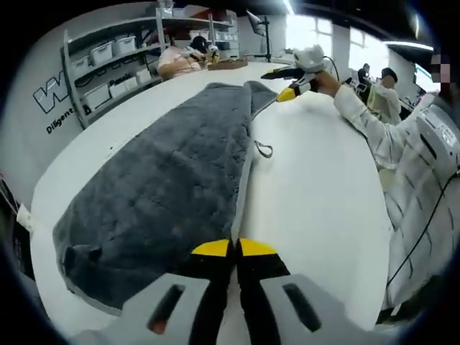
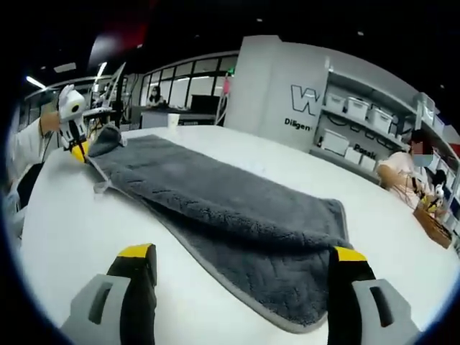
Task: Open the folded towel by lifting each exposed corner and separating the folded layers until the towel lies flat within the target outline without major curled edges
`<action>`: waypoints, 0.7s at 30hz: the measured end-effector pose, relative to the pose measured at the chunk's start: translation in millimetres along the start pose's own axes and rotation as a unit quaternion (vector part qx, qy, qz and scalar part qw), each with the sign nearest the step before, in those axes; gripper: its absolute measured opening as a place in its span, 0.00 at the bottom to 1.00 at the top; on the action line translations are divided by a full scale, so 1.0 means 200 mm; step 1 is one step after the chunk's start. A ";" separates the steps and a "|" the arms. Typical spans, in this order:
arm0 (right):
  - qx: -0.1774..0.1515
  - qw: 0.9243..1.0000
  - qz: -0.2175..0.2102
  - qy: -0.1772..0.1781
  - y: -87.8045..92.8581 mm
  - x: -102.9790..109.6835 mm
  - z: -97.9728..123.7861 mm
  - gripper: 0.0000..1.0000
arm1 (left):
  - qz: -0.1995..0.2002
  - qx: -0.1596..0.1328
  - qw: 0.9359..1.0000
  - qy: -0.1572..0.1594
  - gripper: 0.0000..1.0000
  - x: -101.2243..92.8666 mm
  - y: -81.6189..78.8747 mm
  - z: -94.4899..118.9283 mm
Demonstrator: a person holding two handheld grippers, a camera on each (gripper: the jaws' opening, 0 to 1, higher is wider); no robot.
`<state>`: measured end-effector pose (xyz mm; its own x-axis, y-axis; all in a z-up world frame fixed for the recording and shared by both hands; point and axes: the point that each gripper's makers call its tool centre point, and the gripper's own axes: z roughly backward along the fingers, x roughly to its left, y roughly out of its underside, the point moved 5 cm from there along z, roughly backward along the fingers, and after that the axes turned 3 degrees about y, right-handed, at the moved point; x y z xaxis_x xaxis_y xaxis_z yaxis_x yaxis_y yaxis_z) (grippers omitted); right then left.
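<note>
Clamping the grey towel's [image 1: 165, 187] edge, the left gripper [image 1: 234, 248] is together; the right gripper [image 2: 241, 253] gapes apart.

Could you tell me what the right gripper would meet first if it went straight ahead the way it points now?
Most likely the grey towel: its near folded end lies on the white table between the open jaws of the right gripper, just ahead. How high the tips ride above the cloth is unclear.

Plush cloth on smooth matt white top.
Towel [image 1: 165, 180]: grey terry cloth, fuzzy nap, matt, w/ flatter stitched edge band. Tabletop [image 1: 323, 194]: white, smooth, slight sheen. Left tool [image 1: 233, 249]: grey plastic jaws, yellow tips, black inner pads.
</note>
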<state>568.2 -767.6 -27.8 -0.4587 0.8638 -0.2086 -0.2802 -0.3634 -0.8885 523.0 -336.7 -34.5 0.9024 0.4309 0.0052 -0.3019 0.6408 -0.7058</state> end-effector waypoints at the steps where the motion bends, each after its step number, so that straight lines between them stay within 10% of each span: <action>1: 0.001 1.000 -0.001 -0.001 0.00 0.00 0.00 0.99 | 0.004 -0.002 1.000 0.000 0.01 0.00 0.00 0.00; 21: 0.006 1.000 -0.009 -0.003 0.01 -0.01 -0.02 0.99 | 0.048 -0.038 0.998 -0.017 0.25 -0.01 0.00 0.14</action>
<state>572.6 -769.0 -30.3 -0.4580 0.8683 -0.1906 -0.2981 -0.3520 -0.8873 512.6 -320.2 -15.3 0.8587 0.5107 -0.0417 -0.3613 0.5459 -0.7559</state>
